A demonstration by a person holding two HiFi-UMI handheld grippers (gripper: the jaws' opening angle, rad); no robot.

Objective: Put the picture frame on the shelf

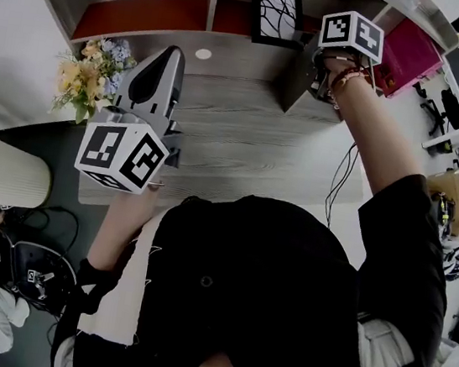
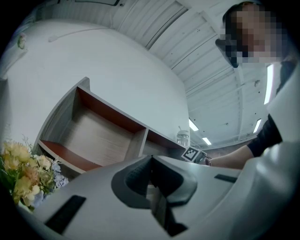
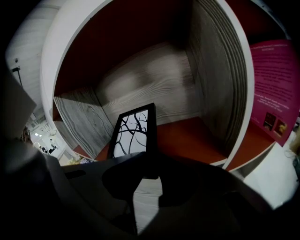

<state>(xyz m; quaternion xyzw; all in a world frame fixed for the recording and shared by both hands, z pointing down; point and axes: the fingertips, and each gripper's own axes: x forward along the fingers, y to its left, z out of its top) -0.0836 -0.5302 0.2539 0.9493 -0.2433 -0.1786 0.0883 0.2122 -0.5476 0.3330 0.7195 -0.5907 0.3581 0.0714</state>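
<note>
Right gripper view shows the picture frame (image 3: 132,135) standing upright inside the shelf (image 3: 187,136) compartment, its lower edge clamped in the right tongs (image 3: 149,174). The placing step looks nearly done; the next move is to settle the frame on the red floor, then let go. The left tongs (image 2: 151,161) are clenched on nothing, near the flowers (image 2: 23,173).
</note>
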